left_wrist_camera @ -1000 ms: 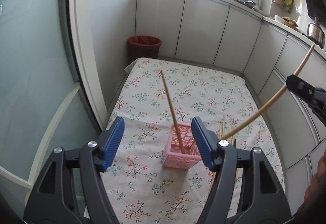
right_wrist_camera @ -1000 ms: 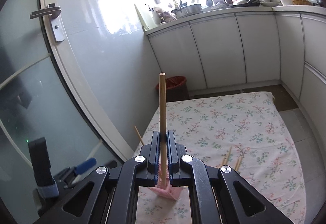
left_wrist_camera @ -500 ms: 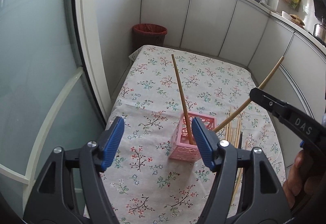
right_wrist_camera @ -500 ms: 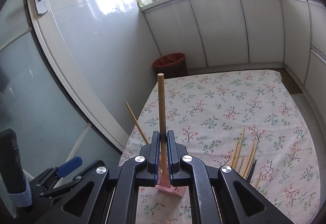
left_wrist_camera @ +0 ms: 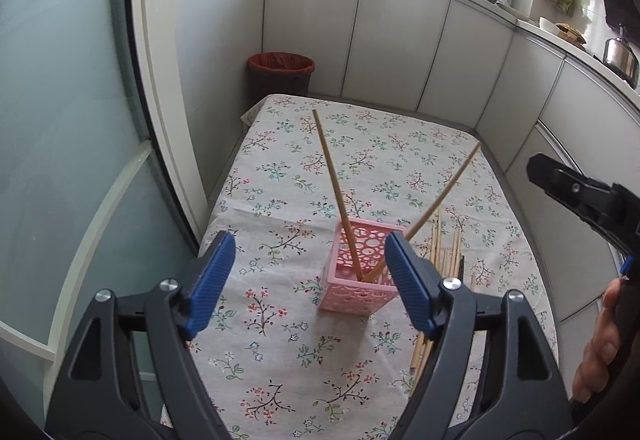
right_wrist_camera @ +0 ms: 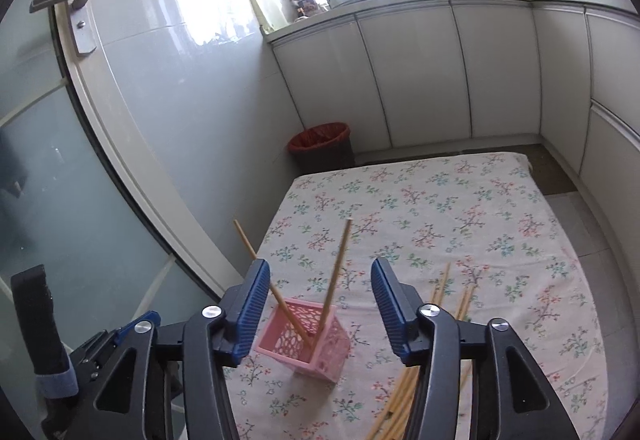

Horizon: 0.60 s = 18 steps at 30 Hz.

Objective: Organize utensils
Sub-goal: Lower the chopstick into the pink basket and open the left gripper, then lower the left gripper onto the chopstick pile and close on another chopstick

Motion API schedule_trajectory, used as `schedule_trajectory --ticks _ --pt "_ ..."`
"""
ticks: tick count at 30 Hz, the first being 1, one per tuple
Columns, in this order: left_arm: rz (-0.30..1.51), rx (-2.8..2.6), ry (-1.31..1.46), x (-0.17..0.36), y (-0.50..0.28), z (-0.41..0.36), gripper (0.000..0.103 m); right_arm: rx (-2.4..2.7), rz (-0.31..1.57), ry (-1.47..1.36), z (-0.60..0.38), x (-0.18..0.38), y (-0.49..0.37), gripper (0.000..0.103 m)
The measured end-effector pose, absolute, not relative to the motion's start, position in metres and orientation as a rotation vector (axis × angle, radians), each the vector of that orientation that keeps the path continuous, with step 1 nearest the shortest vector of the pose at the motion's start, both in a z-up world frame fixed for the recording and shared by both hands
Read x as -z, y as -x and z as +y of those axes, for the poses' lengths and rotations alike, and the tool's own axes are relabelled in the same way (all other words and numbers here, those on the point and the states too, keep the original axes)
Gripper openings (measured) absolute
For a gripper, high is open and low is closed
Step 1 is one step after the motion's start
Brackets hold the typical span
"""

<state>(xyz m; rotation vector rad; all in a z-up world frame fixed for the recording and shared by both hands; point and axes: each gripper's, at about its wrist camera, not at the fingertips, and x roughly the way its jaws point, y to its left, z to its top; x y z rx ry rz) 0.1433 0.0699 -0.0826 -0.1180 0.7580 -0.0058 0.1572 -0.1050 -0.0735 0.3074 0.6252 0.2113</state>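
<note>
Left gripper (left_wrist_camera: 310, 280): seen nearest in the left wrist view, blue-padded jaws spread wide and opening further, nothing pressed between the pads; the pink holder is framed in the gap beyond them.
Right gripper (right_wrist_camera: 318, 306): jaws parted and opening, no pad touching a chopstick; the second chopstick (right_wrist_camera: 338, 276) is seen standing free in the gap, leaning in the holder.
Hand (left_wrist_camera: 600, 344): fingers are seen at the right edge of the left wrist view, wrapped round the right gripper's black handle.
Pink holder (left_wrist_camera: 360, 272): a perforated square basket, set upright on the floral tablecloth (left_wrist_camera: 288, 199), near its front.
Chopsticks in holder: two are held, the first chopstick (left_wrist_camera: 334, 191) tilted toward the far left, the other toward the right; their lower ends meet inside.
Loose chopsticks (left_wrist_camera: 444, 252): a bundle is laid flat on the cloth just beside the holder, on its right.
Red bin (left_wrist_camera: 281, 69): placed on the floor beyond the table's far end, against white cabinets (left_wrist_camera: 400, 47).
Countertop: pots and jars are lined under a bright window.
</note>
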Motion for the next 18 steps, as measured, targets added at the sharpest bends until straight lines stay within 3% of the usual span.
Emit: schedule_trajectory --ticks 9,18 --pt "0.816 0.085 0.100 0.087 -0.137 0.046 0.092 -0.137 0.694 -0.254 -0.150 0.080 -0.130 0.078" --pt "0.871 0.187 -0.041 0.099 -0.126 -0.012 0.092 -0.039 0.795 -0.210 -0.198 0.109 -0.116 0.082"
